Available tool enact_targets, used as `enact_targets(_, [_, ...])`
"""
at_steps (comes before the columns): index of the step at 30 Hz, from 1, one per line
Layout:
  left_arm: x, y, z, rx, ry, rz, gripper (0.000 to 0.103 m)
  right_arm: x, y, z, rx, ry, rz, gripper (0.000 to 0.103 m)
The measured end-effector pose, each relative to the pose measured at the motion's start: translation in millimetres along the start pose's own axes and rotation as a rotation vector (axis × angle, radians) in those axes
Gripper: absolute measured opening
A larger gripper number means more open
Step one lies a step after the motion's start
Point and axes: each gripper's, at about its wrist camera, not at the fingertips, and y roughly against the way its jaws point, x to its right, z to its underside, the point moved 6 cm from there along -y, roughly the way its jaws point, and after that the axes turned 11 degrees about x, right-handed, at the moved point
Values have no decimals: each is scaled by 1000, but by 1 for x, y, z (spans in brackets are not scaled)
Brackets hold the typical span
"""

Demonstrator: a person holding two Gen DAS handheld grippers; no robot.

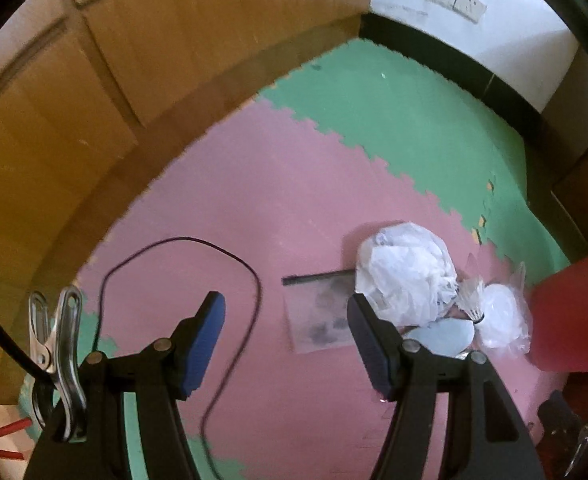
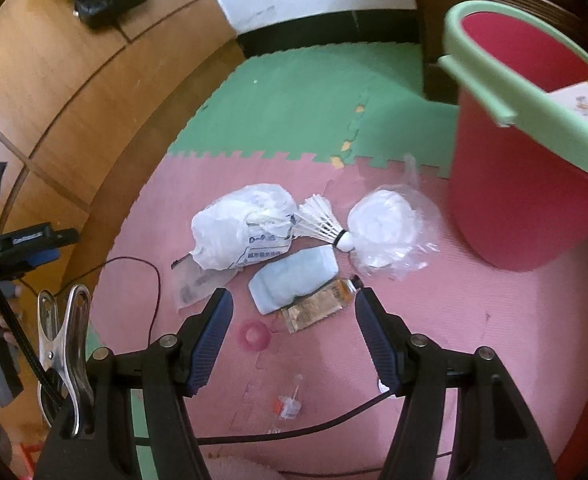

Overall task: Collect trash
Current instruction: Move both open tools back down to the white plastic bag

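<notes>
Trash lies in a small pile on the pink foam mat (image 2: 474, 320): a crumpled white plastic bag (image 2: 234, 232), a shuttlecock (image 2: 324, 222), a clear bag with white stuff (image 2: 386, 228), a pale blue packet (image 2: 294, 280), a gold tube (image 2: 318, 308) and a flat clear pouch (image 2: 192, 286). A red bin with a green rim (image 2: 522, 208) stands to the right. My right gripper (image 2: 294, 300) hangs open above the packet and tube. My left gripper (image 1: 286, 308) is open over the clear pouch (image 1: 318, 312), left of the white bag (image 1: 406, 276).
A thin dark cord (image 1: 250, 280) loops over the mat beside the pouch. A pink ring (image 2: 254, 334) and small scraps (image 2: 288, 406) lie near my right gripper. Wooden cabinets (image 1: 94, 100) bound the left. A box (image 2: 586, 100) sticks out of the bin.
</notes>
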Motion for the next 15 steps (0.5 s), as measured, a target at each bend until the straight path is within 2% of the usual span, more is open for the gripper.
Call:
enact_targets(7, [29, -37, 8, -32, -10, 59, 68, -6, -42, -6, -52, 7, -48, 66])
enact_targets(15, [54, -82, 24, -105, 45, 131, 67, -19, -95, -4, -118, -3, -94, 66])
